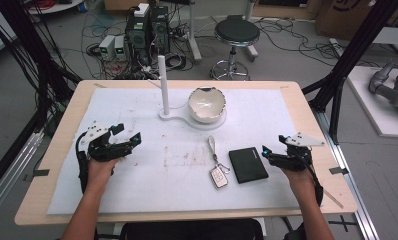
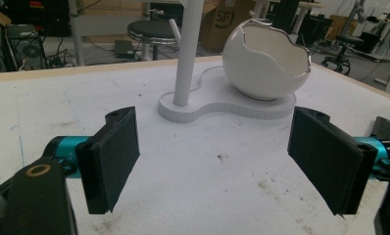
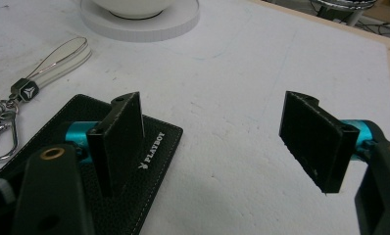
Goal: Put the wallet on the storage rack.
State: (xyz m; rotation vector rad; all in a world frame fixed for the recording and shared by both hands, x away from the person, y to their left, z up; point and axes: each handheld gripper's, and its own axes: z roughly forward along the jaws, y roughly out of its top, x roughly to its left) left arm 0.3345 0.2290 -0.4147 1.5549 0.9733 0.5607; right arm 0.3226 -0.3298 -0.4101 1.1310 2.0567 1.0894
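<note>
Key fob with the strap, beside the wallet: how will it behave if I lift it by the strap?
The strap looks soft, so it would likely bend. The key fob hangs off a ring and clip, so it would probably dangle and swing. Flat on the mat, it shouldn't roll.

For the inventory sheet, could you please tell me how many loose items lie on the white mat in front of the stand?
2: the car key with strap at centre, and the black wallet just right of it, nearest the right tongs.

Bare tabletop (image 1: 152, 165) is lying open ahead of the left gripper's (image 1: 128, 136) spread fingers (image 2: 112, 156); farther on, the white stand (image 1: 163, 85) and bowl (image 1: 206, 104) are blocking. Just beside the right gripper's (image 1: 272, 148) fingers (image 3: 119, 139), the black wallet (image 1: 248, 164) and key fob (image 1: 218, 176) are crowding the way.
</note>
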